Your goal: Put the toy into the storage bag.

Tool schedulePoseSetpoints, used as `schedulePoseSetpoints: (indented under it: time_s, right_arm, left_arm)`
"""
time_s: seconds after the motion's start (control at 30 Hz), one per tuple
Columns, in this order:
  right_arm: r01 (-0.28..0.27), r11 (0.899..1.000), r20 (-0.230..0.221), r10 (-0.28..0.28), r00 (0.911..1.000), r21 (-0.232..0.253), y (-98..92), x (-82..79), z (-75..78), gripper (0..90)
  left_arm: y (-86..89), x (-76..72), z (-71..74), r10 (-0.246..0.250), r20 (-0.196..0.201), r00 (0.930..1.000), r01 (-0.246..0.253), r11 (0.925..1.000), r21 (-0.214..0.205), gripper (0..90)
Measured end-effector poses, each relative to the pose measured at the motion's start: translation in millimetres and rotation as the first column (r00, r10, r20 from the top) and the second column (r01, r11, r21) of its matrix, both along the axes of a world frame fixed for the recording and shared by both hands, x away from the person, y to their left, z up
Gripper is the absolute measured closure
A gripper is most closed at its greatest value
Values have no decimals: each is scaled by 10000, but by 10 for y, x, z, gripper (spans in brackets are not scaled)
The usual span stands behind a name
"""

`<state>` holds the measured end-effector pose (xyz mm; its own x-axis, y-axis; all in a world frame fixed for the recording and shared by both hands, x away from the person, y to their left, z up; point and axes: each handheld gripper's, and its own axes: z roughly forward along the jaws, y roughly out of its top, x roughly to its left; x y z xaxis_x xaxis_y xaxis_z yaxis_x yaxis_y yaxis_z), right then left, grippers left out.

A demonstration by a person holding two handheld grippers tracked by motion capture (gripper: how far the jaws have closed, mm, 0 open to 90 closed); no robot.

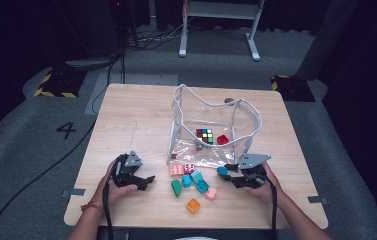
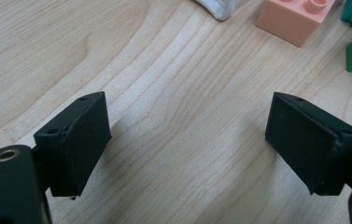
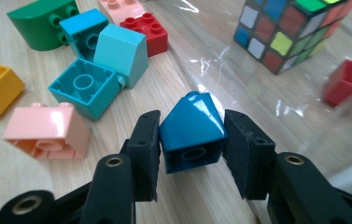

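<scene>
My right gripper [image 3: 192,140] is shut on a dark blue roof-shaped brick [image 3: 192,128], with both pads pressed on its sides just in front of the clear bag's mouth. In the high view the blue brick [image 1: 222,170] sits at the right gripper's [image 1: 226,172] tips. A clear plastic bag [image 1: 191,107] stands open mid-table and holds a colour cube [image 1: 205,135] and a red brick [image 1: 222,139]. My left gripper [image 2: 187,135] stands open over bare wood, nothing between its pads. It rests at the front left [image 1: 148,181] of the table.
Loose bricks lie between the grippers: green [image 1: 176,187], teal [image 1: 198,180], pink [image 1: 211,193], orange [image 1: 193,205], salmon [image 1: 176,170] and a small red one [image 1: 189,168]. The wooden table [image 1: 136,120] has free room at left and back.
</scene>
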<state>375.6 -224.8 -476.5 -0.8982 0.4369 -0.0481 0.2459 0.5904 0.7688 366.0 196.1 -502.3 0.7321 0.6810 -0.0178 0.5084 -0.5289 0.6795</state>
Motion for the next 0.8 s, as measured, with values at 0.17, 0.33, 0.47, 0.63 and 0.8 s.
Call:
schedulePoseSetpoints:
  time_s: [0.17,0.33,0.47,0.63,0.8]
  right_arm:
    - [151,9995,-17,-151,9999,261,-201,-28,101,580]
    - [621,9973,151,-627,9979,386,-442,-81,170,580]
    - [1222,9915,216,-1233,9921,453,-635,-67,192,580]
    - [1944,9759,243,-1977,9800,988,-874,41,266,581]
    - [2406,9638,378,-2463,9685,1152,-1008,195,390,581]
  left_arm:
    - [0,-1,0,7,-4,10000,-7,10000,3,141]
    - [1,0,1,-4,1,10000,4,10000,13,141]
    - [1,1,0,-16,4,10000,16,10000,6,141]
    - [0,2,0,-10,35,10000,10,10000,8,141]
    - [0,1,0,-7,3,10000,7,10000,6,141]
